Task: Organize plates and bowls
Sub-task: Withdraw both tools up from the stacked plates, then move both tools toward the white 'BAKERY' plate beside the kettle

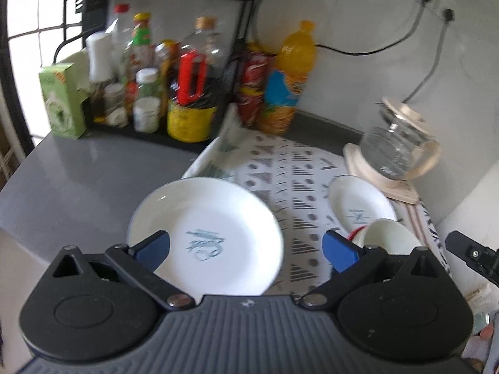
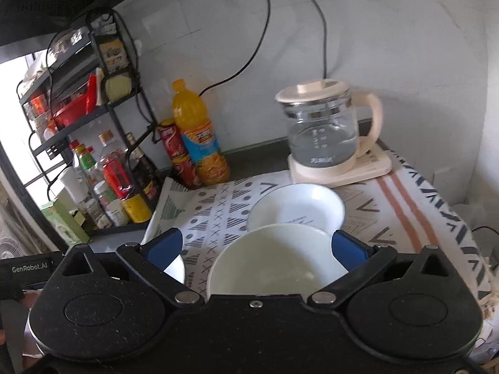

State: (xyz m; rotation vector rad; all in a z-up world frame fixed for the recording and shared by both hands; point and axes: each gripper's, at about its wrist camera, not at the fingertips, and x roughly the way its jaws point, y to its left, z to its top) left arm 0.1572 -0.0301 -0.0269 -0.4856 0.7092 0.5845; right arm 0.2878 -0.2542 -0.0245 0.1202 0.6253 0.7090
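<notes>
Two grippers, left gripper (image 1: 246, 249) and right gripper (image 2: 255, 247), jaws wide, empty | plate (image 1: 209, 233) overhangs patterned mat (image 1: 299, 168) left edge | risk: clipped rim slides plate off | bowl (image 2: 274, 265) beside second plate (image 2: 296, 208), knock hazard

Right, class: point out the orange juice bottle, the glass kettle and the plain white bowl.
orange juice bottle (image 2: 199, 137), right wrist view, on its label.
glass kettle (image 2: 321, 137), right wrist view, on its glass body.
plain white bowl (image 2: 271, 268), right wrist view, on its inside.

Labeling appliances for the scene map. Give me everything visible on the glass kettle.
The glass kettle has a clear round body with printed level marks, water partway up, a metal band under a cream lid with a raised knob, and a cream loop handle on its right. It stands upright on a cream base at the back right of the counter, near the wall. The base lies partly on the patterned cloth. Neither gripper touches it.
</notes>
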